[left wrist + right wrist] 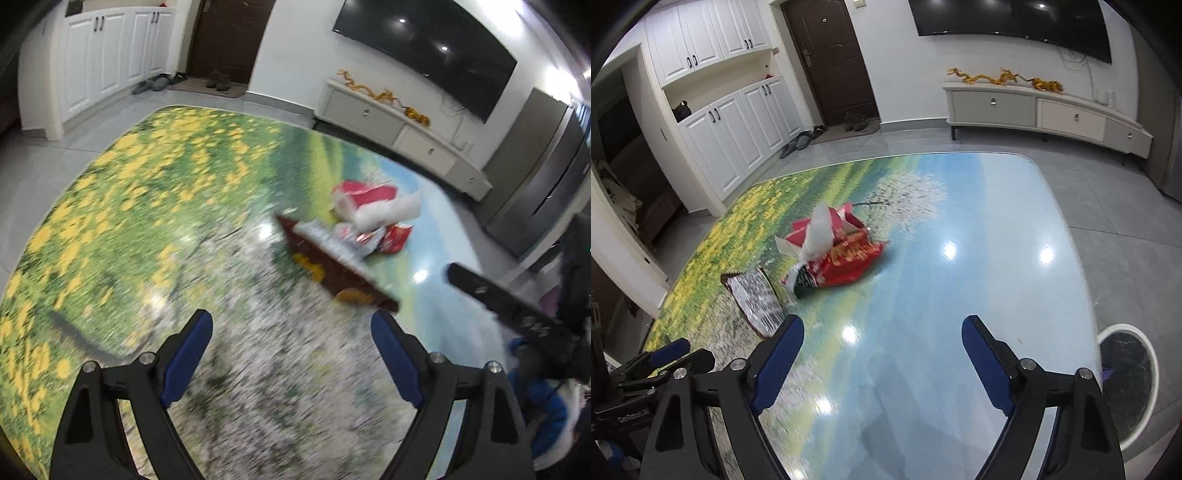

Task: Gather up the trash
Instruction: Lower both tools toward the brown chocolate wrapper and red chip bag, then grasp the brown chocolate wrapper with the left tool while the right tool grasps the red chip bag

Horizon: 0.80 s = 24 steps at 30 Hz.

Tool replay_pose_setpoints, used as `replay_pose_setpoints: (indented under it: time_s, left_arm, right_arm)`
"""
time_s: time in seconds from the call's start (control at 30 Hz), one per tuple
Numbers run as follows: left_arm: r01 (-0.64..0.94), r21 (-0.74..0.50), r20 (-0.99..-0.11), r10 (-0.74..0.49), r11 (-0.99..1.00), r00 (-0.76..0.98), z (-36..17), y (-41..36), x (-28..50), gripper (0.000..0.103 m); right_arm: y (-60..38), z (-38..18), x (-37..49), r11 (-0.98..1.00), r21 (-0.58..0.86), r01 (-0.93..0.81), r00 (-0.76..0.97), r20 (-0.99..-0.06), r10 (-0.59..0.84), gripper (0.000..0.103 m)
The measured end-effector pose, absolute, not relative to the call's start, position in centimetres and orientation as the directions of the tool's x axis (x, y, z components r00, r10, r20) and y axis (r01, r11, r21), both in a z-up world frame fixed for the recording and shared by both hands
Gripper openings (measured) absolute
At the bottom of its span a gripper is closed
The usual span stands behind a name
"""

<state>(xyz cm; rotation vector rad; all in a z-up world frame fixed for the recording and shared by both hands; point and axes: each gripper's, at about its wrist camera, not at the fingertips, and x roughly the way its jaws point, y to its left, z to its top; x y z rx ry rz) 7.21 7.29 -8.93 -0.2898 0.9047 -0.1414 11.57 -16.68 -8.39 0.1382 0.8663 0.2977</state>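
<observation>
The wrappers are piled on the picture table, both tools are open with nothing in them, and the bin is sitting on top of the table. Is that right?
Almost. The bin is not on the table; it stands on the floor beside the table's edge, as the right wrist view shows. The wrappers are piled there, and the left tool and right tool are open and empty.

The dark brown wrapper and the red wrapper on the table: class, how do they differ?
The dark brown wrapper lies flat and alone, nearer the grippers; the red wrapper is crumpled, in a pile with white plastic. The brown one shows a silvery printed panel; the red one shows yellow lettering. Both lie ungripped on the table.

Glossy landscape-print table [960, 229] bearing red wrappers [846, 258] and a flat packet [757, 299].
</observation>
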Motion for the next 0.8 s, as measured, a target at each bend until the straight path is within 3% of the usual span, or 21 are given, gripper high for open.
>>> replay_pose_setpoints:
  time_s: [0.23,0.53,0.73,0.8]
  left_arm:
    - [0.013,-0.343,-0.757,-0.284,0.939,0.588,-9.2,5.9,11.1,0.087]
    - [0.002,-0.299,-0.782,-0.246,0.954,0.572,-10.4,5.3,13.2,0.087]
    - [0.004,-0.274,-0.781,-0.225,0.962,0.582,-10.5,5.4,13.6,0.086]
    - [0.005,-0.261,-0.781,-0.215,0.965,0.586,-10.6,5.3,13.7,0.083]
  right_arm:
    - [-15.4,-9.3,15.3,0.927,0.294,-0.235,0.569,-0.731,0.376,0.076]
    - [-13.2,-10.1,17.8,0.906,0.318,-0.280,0.535,-0.732,0.422,0.076]
    - [-12.1,-10.4,18.6,0.917,0.257,-0.306,0.535,-0.750,0.389,0.076]
    - [-12.2,-10.4,18.6,0.929,0.218,-0.299,0.550,-0.756,0.354,0.069]
